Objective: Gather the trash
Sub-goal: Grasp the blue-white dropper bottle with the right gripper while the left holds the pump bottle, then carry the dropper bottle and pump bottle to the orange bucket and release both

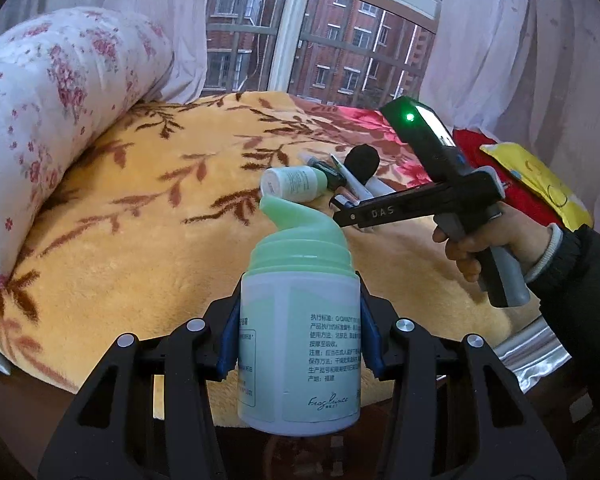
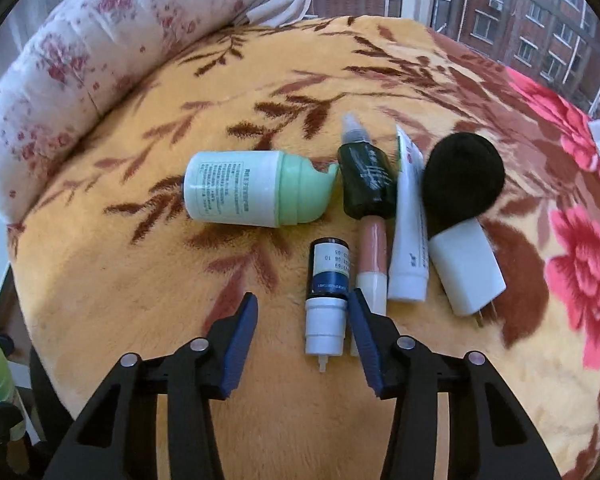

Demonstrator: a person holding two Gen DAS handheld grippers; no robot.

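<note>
While both cameras look over the same yellow blanket (image 2: pixel 112 280), each catches things the other misses.

Left gripper (image 1: pixel 298 336): its blue pads press on both sides of a white pump bottle with a green top (image 1: pixel 300 344), held upright above the near edge of the bed.

Right gripper (image 2: pixel 302 344): jaws partly open, nothing gripped; a small dropper bottle with a dark blue label (image 2: pixel 327 296) lies on the blanket in the gap, close to the right-side pad, and I cannot tell whether it touches.

Only in the left view: the right gripper from outside (image 1: pixel 364 216), a hand (image 1: pixel 488 240) and dark sleeve holding it, a green light on its body, and a yellow packet on red cloth at far right (image 1: pixel 536 180).

Only in the right view, plainly: the pile spread out — a second white and green pump bottle (image 2: pixel 256 188) on its side, a dark green bottle (image 2: pixel 366 184), a pinkish tube (image 2: pixel 374 264), a white tube (image 2: pixel 408 248), a black round puff (image 2: pixel 462 178) and a white plug (image 2: pixel 466 268), all close together.

Shared: floral pillow (image 1: pixel 56 112) at left, window (image 1: pixel 284 28) behind the bed.
</note>
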